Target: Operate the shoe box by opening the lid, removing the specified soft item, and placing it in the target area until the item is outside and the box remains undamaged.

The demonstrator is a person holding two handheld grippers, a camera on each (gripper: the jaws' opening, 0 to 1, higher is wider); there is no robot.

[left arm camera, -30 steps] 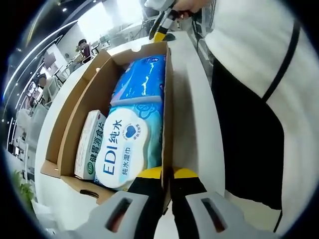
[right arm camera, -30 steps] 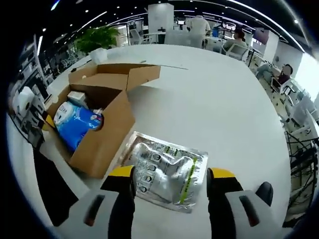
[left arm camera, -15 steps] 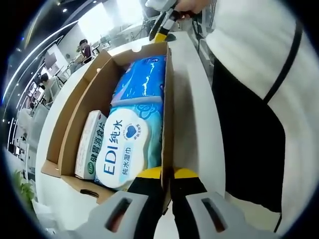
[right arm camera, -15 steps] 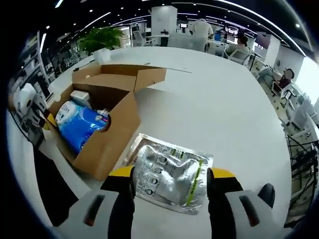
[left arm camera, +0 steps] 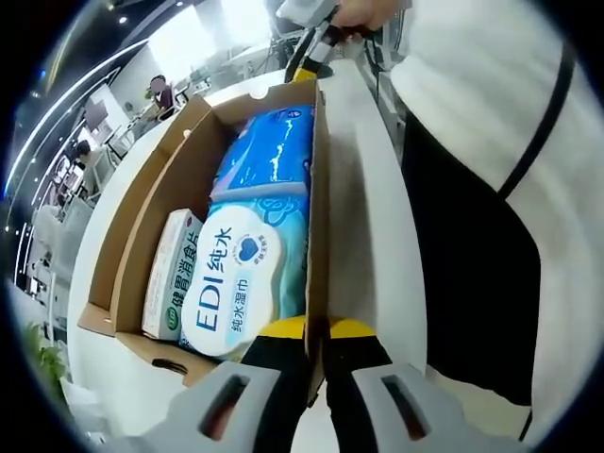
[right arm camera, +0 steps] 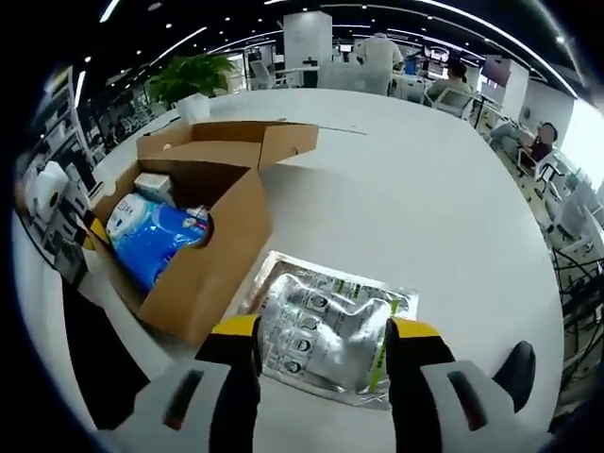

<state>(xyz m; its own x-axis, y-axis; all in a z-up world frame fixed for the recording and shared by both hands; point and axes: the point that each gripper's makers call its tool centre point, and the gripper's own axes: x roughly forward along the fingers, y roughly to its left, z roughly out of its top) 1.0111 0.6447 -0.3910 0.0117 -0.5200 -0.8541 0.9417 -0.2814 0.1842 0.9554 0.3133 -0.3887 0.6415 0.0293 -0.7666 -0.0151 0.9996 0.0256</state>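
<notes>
The shoe box (right arm camera: 193, 250) sits open on the white bench (right arm camera: 425, 208), its lid (right arm camera: 226, 142) folded back flat on the far side. In the left gripper view the left tool (left arm camera: 316, 330) is closed on the box's near side wall, its yellow-tipped jaws pinching the cardboard edge between them. Inside the box lies a blue pack of wet wipes (left arm camera: 255, 245) with a white oval label, and beside it, against the wall away from the left tool, a small white-and-green carton (left arm camera: 170, 274). The person's dark-and-white clothing (left arm camera: 481, 189) stands just beside the box on the left tool's side.

In the right gripper view the soft item, a silver foil pouch (right arm camera: 326, 326) (printed with small pictures and a green stripe), lies flat on the bench outside the box, just beside the box's near corner. The right tool (right arm camera: 321, 342) is spread wide, one jaw on each side of the pouch's near end; whether the tips touch it I cannot tell
</notes>
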